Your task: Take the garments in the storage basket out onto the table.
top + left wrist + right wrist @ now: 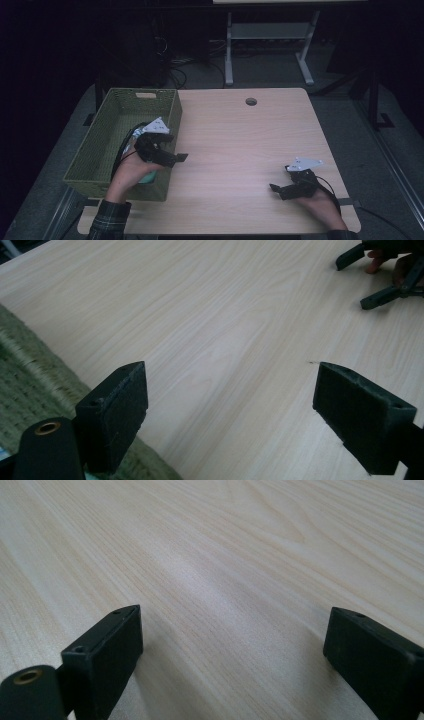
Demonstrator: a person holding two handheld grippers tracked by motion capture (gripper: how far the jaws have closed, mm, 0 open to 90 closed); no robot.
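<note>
The left gripper (172,152) is hovering released, jaws spread wide with nothing between them, right over the near right wall of the green woven basket (102,125). A pale teal object (148,176) is lying in the basket just under that hand, so the drop-off seems done. The right gripper (280,189) is resting equally spread on the bare wooden table (240,140), well apart. The left gripper view is catching the basket weave (30,385) and the far right gripper (380,275); the high view is revealing the teal item.
</note>
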